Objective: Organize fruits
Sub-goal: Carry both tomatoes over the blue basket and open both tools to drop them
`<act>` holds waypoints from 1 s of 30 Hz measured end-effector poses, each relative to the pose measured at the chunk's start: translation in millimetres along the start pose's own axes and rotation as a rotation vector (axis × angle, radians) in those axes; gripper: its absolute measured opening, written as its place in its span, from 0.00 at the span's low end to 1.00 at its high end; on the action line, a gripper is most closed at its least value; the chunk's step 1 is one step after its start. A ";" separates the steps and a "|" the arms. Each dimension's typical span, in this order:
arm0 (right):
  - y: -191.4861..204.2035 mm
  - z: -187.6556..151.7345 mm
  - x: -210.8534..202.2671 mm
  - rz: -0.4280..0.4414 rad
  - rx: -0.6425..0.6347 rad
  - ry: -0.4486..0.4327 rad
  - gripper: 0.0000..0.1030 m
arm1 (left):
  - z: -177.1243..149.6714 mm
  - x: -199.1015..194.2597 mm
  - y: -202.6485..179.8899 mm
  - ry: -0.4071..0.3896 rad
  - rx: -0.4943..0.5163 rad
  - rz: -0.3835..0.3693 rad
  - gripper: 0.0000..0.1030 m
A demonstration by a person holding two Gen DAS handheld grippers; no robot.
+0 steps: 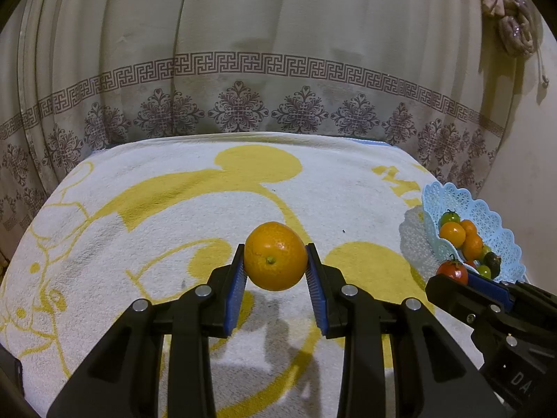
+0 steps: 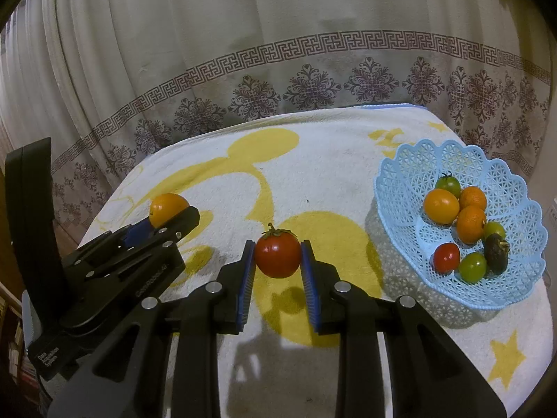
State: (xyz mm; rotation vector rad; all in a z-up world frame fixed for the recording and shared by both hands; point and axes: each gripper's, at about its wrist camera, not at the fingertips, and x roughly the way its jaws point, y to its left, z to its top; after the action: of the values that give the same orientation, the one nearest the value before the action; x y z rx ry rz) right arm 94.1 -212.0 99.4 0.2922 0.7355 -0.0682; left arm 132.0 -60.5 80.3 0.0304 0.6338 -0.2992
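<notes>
Filling basket [image 2: 463,160]: three oranges, three green tomatoes, one red, one avocado.

"Data Acquisition System" is printed on the left gripper [image 2: 174,216] body; a second, fainter marking there can't be read with certainty.
</notes>
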 end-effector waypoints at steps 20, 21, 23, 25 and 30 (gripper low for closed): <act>-31.5 -3.7 -24.5 -0.012 0.053 -0.039 0.26 | -2.5 -8.0 -23.6 -0.016 0.063 -0.011 0.32; -35.0 -3.9 -26.6 -0.014 0.058 -0.043 0.26 | -2.6 -8.0 -25.5 -0.014 0.067 -0.012 0.32; -40.4 -3.8 -29.7 -0.016 0.066 -0.050 0.26 | -2.6 -8.0 -27.9 -0.010 0.072 -0.016 0.32; -49.0 -4.4 -34.4 -0.020 0.080 -0.061 0.26 | -2.6 -7.9 -31.9 -0.002 0.078 -0.025 0.32; -76.2 -8.1 -44.3 -0.047 0.129 -0.081 0.26 | -1.3 -7.7 -44.0 0.018 0.088 -0.057 0.32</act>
State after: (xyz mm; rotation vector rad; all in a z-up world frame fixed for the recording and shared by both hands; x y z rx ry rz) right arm 43.6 -284.5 105.2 0.3932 0.6587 -0.1716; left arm 112.9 -100.4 86.5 0.1001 0.6394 -0.3821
